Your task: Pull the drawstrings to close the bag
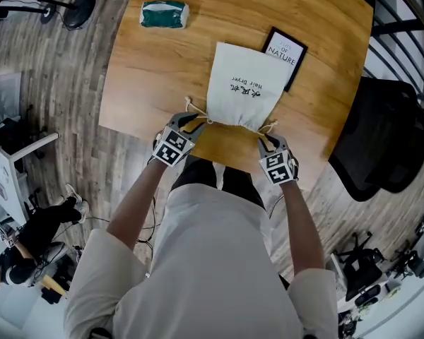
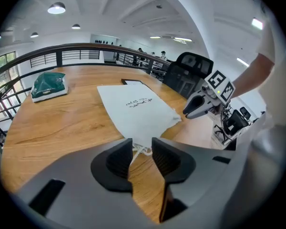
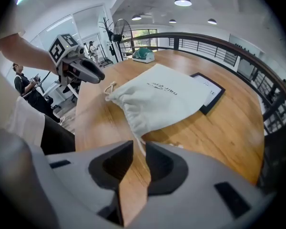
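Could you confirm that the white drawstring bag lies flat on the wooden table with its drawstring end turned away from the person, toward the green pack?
Not quite. The white drawstring bag does lie flat on the wooden table, but its drawstring end is turned toward the person, away from the green pack. The head view shows this.

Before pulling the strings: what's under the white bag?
The bag lies on the wooden table, its far corner overlapping a black-framed sign. How far the sign runs underneath is covered, and anything else beneath it can't be seen.
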